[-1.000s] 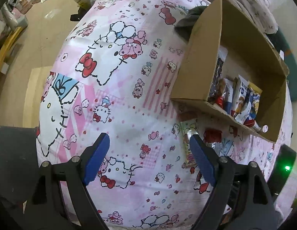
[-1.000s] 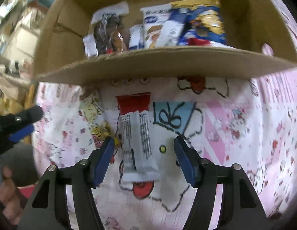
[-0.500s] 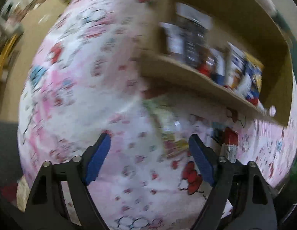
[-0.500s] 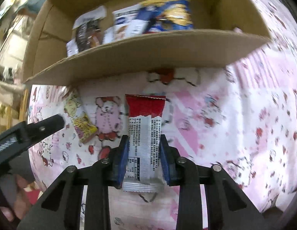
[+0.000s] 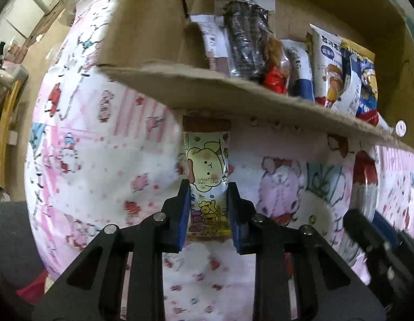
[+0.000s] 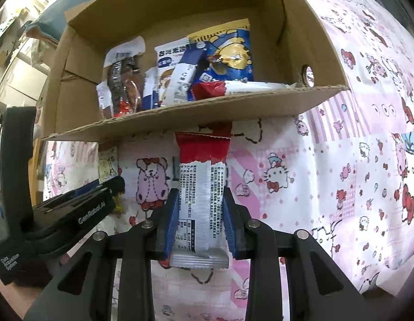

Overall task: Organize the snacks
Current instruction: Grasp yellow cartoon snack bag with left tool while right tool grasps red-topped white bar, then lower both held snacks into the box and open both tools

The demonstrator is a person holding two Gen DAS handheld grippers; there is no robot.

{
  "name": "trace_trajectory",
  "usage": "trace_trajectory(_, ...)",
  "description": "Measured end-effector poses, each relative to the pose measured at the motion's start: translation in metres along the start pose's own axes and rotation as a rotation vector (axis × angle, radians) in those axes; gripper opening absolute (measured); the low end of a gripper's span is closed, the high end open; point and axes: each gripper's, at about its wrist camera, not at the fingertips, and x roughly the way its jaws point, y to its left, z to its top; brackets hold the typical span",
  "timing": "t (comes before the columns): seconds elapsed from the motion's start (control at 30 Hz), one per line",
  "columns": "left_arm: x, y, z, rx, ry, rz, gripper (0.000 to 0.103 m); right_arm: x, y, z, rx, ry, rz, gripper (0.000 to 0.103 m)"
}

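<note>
The left hand-held gripper [image 5: 208,208] has just closed on the yellow snack packet [image 5: 207,176], matching the right hand-held gripper [image 6: 201,224] already clamping the red-and-white bar [image 6: 200,195], so both seem ready for the cardboard box [image 6: 180,115].

A pink and white cartoon-print cloth [image 5: 105,160] is spread over the work surface, patterned with cats, bears, bows and stripes; it is also seen in the right wrist view [image 6: 340,160]. Past its left edge a tan floor [image 5: 46,42] is visible, and a curved wooden frame [image 5: 5,123] stands at the far left. Pale cabinets or boxes [image 6: 17,80] are glimpsed, blurred, in the left background. A dark teal cushion-like object [image 6: 62,16] lies behind the cloth.
</note>
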Motion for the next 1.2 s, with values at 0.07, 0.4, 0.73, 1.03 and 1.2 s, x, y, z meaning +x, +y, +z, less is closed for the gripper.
trace_trajectory(0.07, -0.007, 0.011, -0.003, 0.013, -0.005, 0.007, 0.022, -0.003, 0.002, -0.001, -0.005, -0.005, 0.013, 0.032)
trace_trajectory(0.4, -0.051, 0.067, -0.014, 0.035, -0.029, 0.000, 0.022, 0.006, 0.033, -0.010, -0.047, -0.002, 0.040, 0.032)
trace_trajectory(0.73, -0.117, 0.045, -0.037, 0.152, -0.193, -0.061, 0.022, -0.022, 0.038, -0.019, -0.048, -0.022, 0.160, 0.032)
trace_trajectory(1.03, -0.172, 0.025, 0.009, 0.247, -0.376, -0.090, 0.022, -0.091, 0.022, -0.018, -0.001, -0.278, 0.318, 0.032)
trace_trajectory(1.2, -0.179, 0.012, 0.035, 0.272, -0.414, -0.105, 0.022, -0.096, 0.010, 0.005, 0.063, -0.315, 0.312, 0.032)
